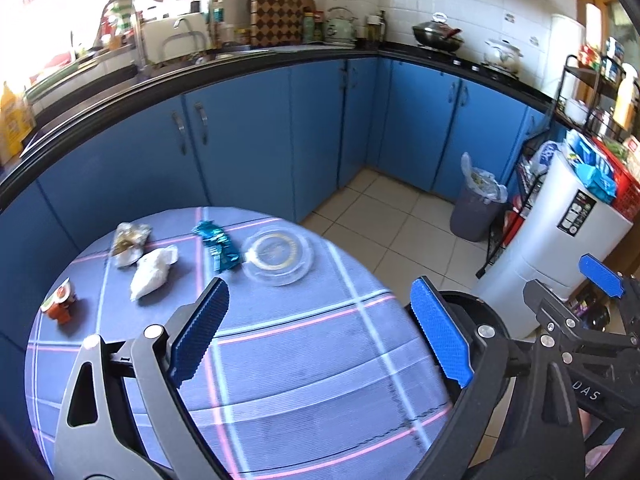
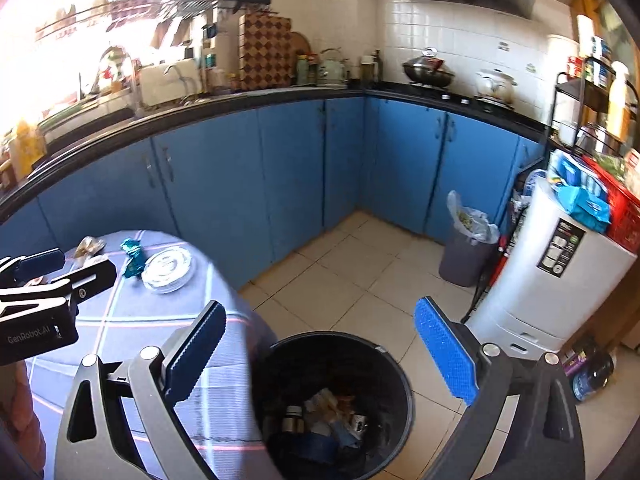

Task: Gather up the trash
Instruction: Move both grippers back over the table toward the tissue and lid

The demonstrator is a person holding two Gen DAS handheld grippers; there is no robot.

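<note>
On the round plaid-clothed table (image 1: 304, 360), the crinkled teal foil wrapper (image 1: 218, 245) lies ahead-left of the left gripper (image 1: 320, 332) — released, nearer — its long axis running away; the right gripper (image 2: 320, 356) — released — hangs over the black round bin (image 2: 400, 380).

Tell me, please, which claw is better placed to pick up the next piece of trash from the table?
Left: the open left claw hangs over the table, facing the teal wrapper. The open right claw is over the black bin.
</note>
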